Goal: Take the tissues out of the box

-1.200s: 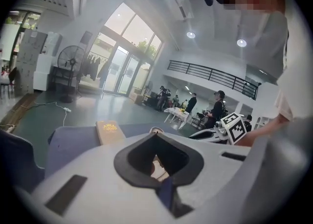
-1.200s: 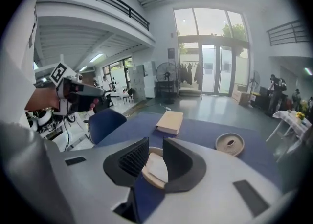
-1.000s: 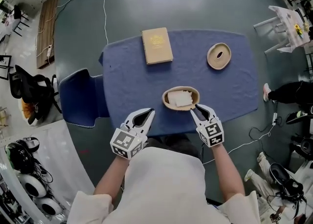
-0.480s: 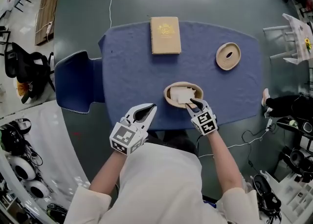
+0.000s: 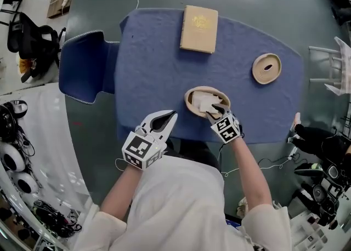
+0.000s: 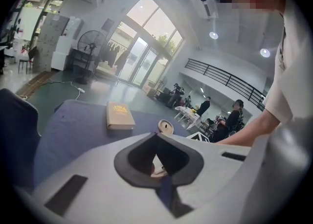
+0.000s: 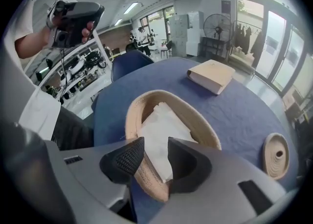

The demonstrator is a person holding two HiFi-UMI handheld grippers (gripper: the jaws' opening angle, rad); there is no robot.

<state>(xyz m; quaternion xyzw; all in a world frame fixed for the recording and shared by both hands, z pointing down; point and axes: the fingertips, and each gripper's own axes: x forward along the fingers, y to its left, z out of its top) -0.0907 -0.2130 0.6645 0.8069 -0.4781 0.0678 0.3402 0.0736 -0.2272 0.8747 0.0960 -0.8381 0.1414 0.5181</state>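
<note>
An oval woven tissue box point(image 5: 190, 98) point(image 7: 131, 116) lies open near the front edge of the blue-covered table point(image 5: 153, 63). White tissues point(image 5: 203, 101) point(image 7: 160, 123) lie folded inside it. My right gripper point(image 5: 216, 110) point(image 7: 155, 144) straddles the box's near rim, one jaw outside it and the other over the tissues. Its jaws are opening and their pads press on nothing. My left gripper point(image 5: 172, 114) point(image 6: 157, 135) hovers at the table's front edge, left of the box, with its jaw tips together and nothing between them.
A tan book point(image 5: 199, 21) point(image 7: 211, 75) point(image 6: 119, 115) lies at the far side of the table. A round woven lid with an oval slot point(image 5: 267, 68) point(image 7: 275, 155) point(image 6: 166, 127) rests at the right. A blue chair point(image 5: 88, 68) stands at the table's left.
My right gripper has moved forward from the table's front edge onto the box's near rim, and its jaws have widened. The left gripper has stayed where it was.
</note>
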